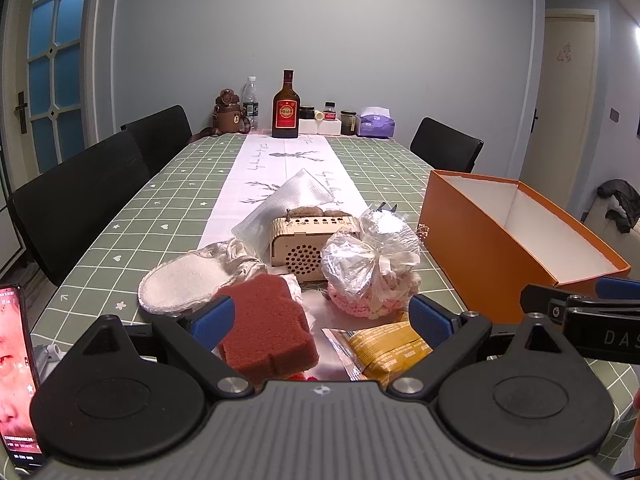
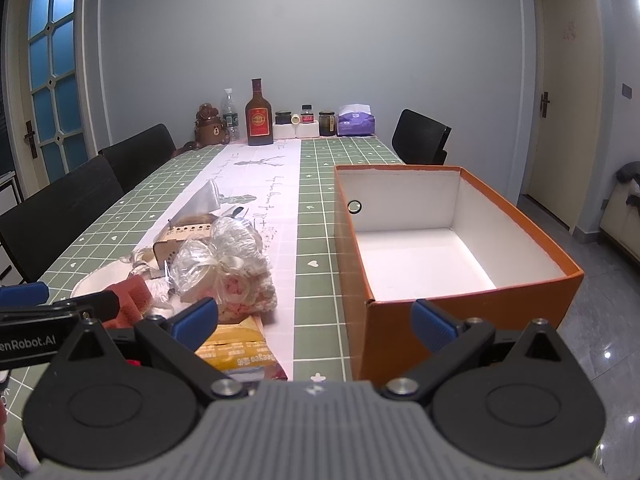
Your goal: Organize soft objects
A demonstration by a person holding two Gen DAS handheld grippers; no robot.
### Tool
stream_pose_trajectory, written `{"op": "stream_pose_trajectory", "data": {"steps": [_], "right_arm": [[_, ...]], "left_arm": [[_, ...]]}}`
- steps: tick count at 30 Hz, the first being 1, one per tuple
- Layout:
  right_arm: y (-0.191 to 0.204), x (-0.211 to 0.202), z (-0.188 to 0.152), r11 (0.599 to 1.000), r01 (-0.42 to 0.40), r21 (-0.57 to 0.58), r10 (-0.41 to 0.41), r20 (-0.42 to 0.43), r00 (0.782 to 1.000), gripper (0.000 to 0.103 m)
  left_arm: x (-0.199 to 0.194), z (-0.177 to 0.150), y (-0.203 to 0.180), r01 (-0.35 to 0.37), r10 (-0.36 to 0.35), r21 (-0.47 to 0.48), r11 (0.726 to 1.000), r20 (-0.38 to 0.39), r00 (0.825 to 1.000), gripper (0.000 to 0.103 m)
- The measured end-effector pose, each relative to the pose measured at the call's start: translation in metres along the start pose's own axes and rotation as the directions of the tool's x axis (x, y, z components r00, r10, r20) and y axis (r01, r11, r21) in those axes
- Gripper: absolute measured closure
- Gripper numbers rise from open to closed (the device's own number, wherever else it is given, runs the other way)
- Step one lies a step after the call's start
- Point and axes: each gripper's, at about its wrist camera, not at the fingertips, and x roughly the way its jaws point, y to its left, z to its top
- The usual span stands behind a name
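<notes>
Orange cardboard box (image 2: 460, 280), open-topped with a bare white inside, fills the right half of the right wrist view on a green checked tablecloth (image 1: 160, 208). Left of it, in the lower centre of both views, lies a heap of things: a dark red sponge block (image 1: 266, 326), a white slipper (image 1: 180, 288), a pink knitted piece wrapped in clear crinkled plastic (image 1: 372, 268), a yellow snack packet (image 1: 386, 350) and a wooden speaker box (image 1: 312, 246).

Both tongs are spread wide and hold nothing. The left gripper (image 1: 320, 320) hangs low over the sponge and packet; the right gripper (image 2: 316, 320) points at the gap between heap and box.

Risks, as a judgement: the items overlap, so closing on one may drag a neighbour, and slick plastic could slip from the pads. The hard speaker could be taken by mistake.

A phone at the lower left of the left view is cut off. Something red under the sponge is mostly hidden.
</notes>
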Motion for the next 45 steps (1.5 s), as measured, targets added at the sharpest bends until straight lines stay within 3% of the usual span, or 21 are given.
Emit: {"op": "stream_pose_trajectory", "data": {"steps": [45], "right_arm": [[0.002, 0.0051, -0.0027, 1.0, 0.005, 0.003, -0.005, -0.027, 1.0, 0.002]], "left_arm": [[0.0018, -0.0012, -0.0025, 0.003, -0.003, 0.005, 1.0, -0.011, 1.0, 0.0]]}}
